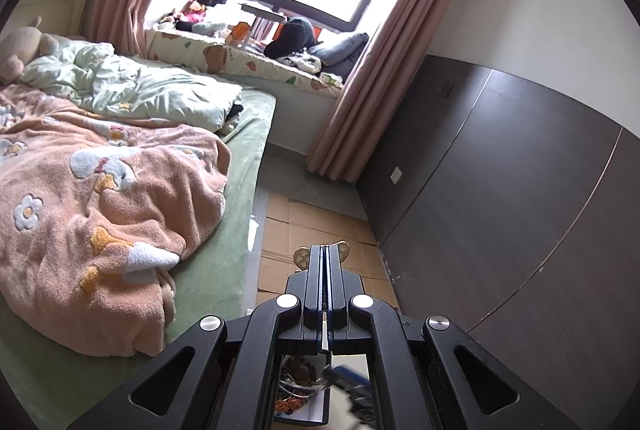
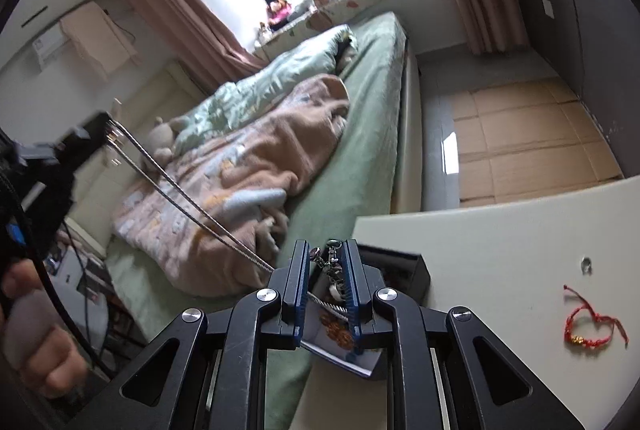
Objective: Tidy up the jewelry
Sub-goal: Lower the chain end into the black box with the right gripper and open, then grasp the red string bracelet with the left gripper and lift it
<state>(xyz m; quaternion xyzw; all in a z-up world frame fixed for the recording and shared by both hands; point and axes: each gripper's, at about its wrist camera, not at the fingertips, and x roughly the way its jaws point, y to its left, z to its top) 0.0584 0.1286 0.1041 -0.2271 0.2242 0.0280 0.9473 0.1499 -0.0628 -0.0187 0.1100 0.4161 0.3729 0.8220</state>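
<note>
Left tongs point(image 1: 327, 250) pinched shut on a silver chain point(image 2: 192, 201) stretched taut above the bed point(image 2: 360, 133), right tongs point(image 2: 328, 250) slightly parted around its charm end point(image 2: 332, 262), red bracelet point(image 2: 588, 328) lying apart on the bench point(image 2: 520, 230)

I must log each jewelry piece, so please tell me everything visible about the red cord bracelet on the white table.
The red cord bracelet is a thin red braided string with a few small gold beads at its lower part. It lies flat in a loose heart-like loop, with frayed ends sticking out, on the white table. Nothing else touches it; both grippers are apart from it.
</note>
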